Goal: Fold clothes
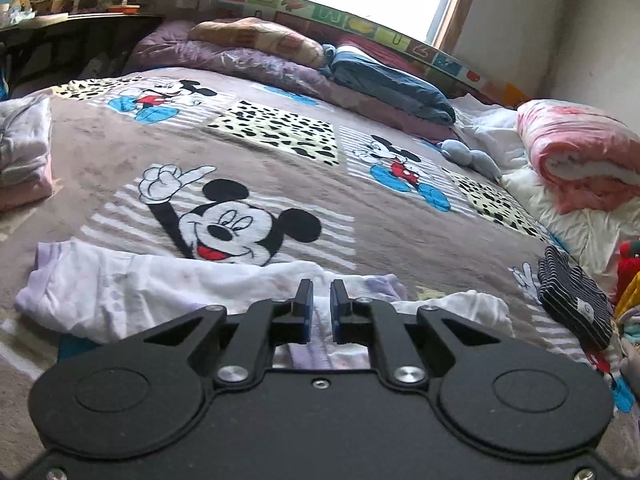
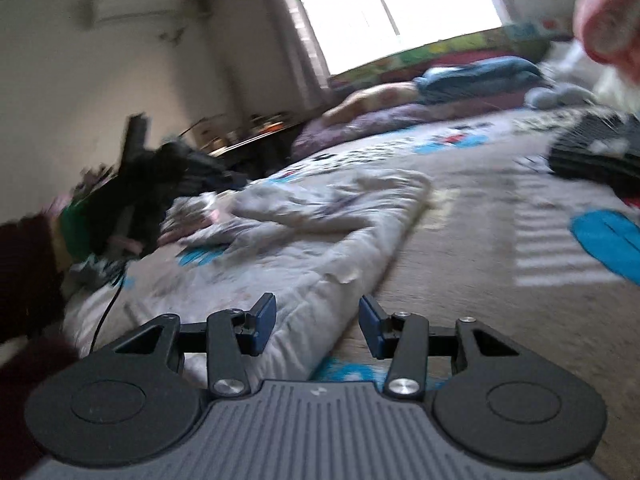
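Observation:
A white and lilac garment (image 1: 120, 292) lies crumpled across the near part of the Mickey Mouse bedspread (image 1: 280, 184). My left gripper (image 1: 321, 304) hovers just over its near edge, jaws nearly together with a narrow gap and no cloth visibly between them. In the right wrist view the same garment (image 2: 304, 232) lies folded over, its edge running toward me. My right gripper (image 2: 318, 320) is open, straddling the garment's near edge, left fingertip over the cloth, right one over the bedspread (image 2: 460, 232). This view is blurred.
A folded pile (image 1: 24, 152) sits at the left edge of the bed. A dark striped garment (image 1: 572, 300) lies right, also in the right wrist view (image 2: 596, 152). Rolled quilts (image 1: 576, 152) and bedding (image 1: 280, 64) line the back. A dark stand (image 2: 136, 184) is left.

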Motion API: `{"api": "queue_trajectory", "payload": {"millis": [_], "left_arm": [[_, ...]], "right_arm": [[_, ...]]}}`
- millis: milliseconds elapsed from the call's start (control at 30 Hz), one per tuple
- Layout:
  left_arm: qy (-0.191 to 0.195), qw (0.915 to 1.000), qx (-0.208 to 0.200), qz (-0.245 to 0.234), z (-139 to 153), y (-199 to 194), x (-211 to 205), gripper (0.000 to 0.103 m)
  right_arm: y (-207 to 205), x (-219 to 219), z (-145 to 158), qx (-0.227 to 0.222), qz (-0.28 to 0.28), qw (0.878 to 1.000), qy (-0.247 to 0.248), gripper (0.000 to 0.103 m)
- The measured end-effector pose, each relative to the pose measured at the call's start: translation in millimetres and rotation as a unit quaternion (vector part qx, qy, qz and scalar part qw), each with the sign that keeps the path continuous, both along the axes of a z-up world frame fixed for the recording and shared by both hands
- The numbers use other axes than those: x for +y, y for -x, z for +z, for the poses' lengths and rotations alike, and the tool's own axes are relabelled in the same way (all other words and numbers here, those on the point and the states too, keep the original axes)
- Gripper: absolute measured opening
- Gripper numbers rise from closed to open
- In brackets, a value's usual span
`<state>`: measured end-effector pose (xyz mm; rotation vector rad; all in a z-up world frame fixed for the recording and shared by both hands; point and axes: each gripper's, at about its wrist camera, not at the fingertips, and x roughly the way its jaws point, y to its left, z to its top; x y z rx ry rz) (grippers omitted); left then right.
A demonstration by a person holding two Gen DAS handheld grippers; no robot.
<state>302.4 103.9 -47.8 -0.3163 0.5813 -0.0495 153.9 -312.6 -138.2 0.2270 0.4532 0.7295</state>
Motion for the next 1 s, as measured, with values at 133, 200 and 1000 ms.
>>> {"api": "queue_trajectory", "payload": {"millis": [133,200,1000], "left_arm": [[0.015,0.9981,0.010,-0.059,-1.3,12.7,-18.1,0.007],[0.021,0.9936,0.022,-0.109,-7.4,24.1,-41.1,0.010],[0.117,0.9730,0.090,-0.177,-75.8,54.6,-135.2,0.006]], "right_arm": [[2.2,15.5,1.3,-0.005,0.026,0.999,0.026,0.047],[2.5,18.2,1.6,-0.004,0.032,0.999,0.028,0.047],[24.1,22.6,13.7,-0.033,0.074,0.997,0.016,0.048]]}}
